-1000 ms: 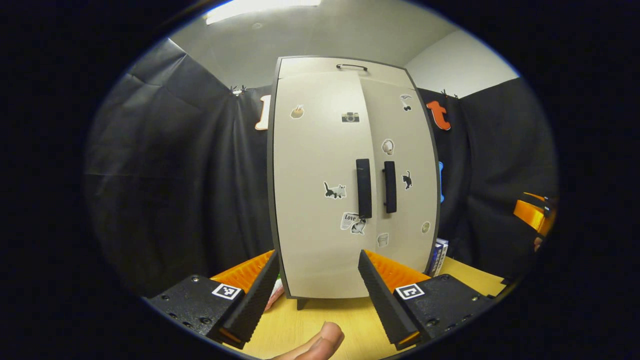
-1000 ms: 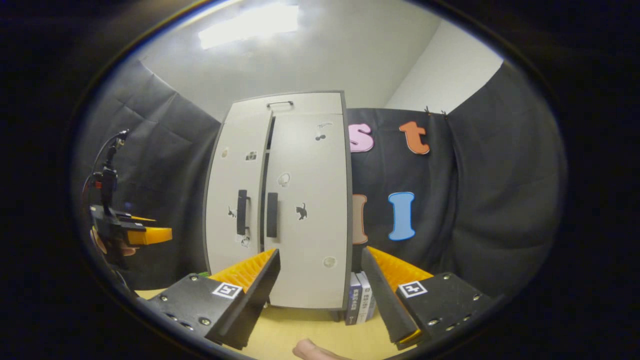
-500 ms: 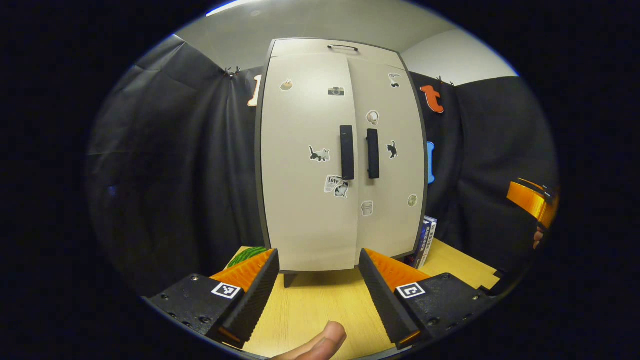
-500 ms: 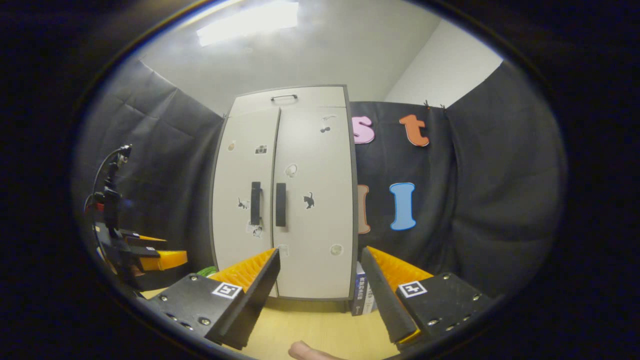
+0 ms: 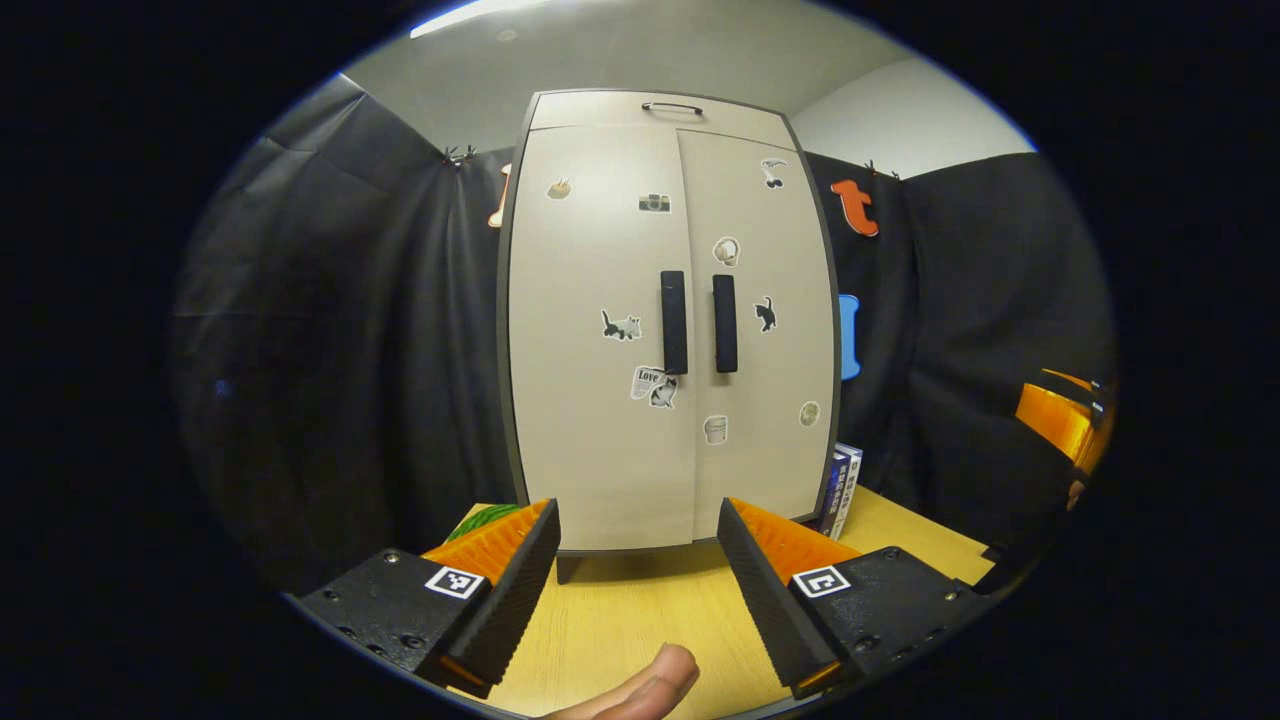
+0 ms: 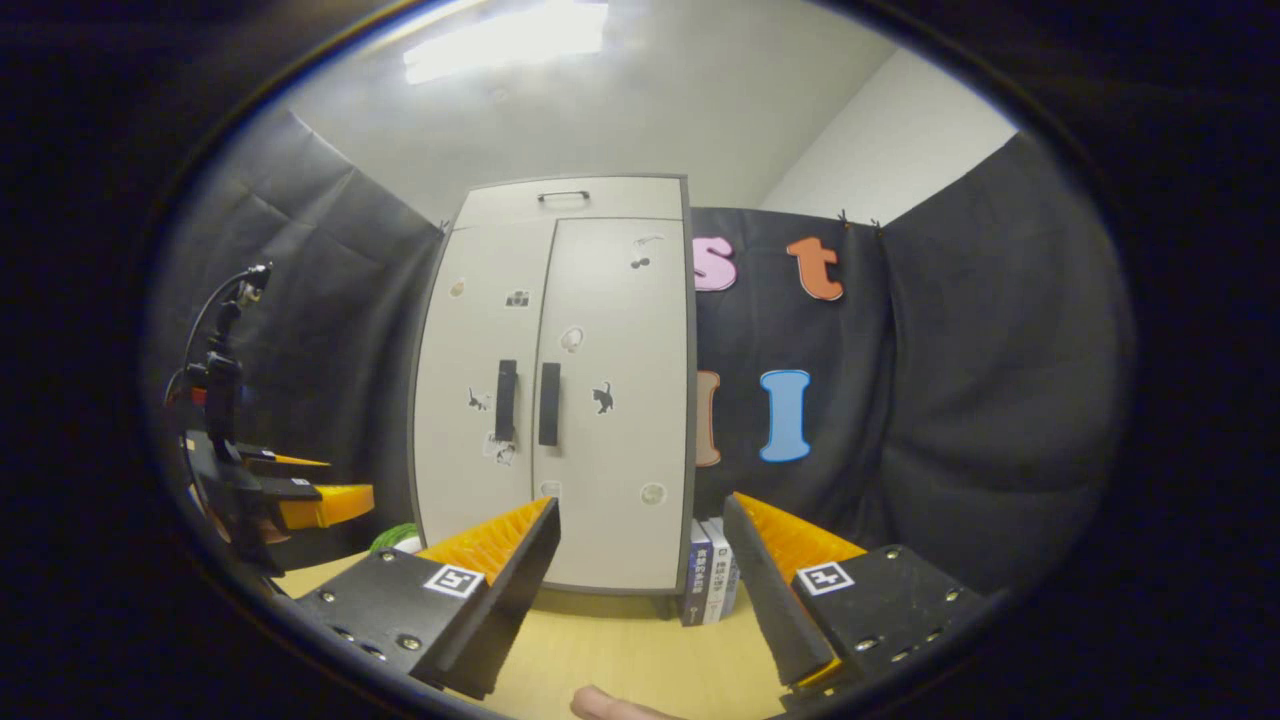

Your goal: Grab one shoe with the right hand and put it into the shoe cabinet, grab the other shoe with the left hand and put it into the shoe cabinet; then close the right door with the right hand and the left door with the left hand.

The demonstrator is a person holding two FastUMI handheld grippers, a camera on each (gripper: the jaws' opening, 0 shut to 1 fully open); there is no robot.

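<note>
Now both hand-held grippers (image 5: 635, 570) (image 6: 640, 570) gape empty before the shoe cabinet (image 5: 600, 330), its 2 doors closed.

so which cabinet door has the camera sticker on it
The left door of the shoe cabinet: the camera sticker sits near its top, by the centre seam. The right door carries other stickers, none a camera.

The tall beige two-door shoe cabinet (image 5: 668, 330) stood on the light wooden tabletop (image 5: 640, 610), both doors shut, its black vertical handles (image 5: 699, 322) side by side. The left gripper (image 5: 638, 580) was held near, its fingers spread with nothing between. Upright books (image 5: 838, 478) stood just right of the cabinet.
</note>
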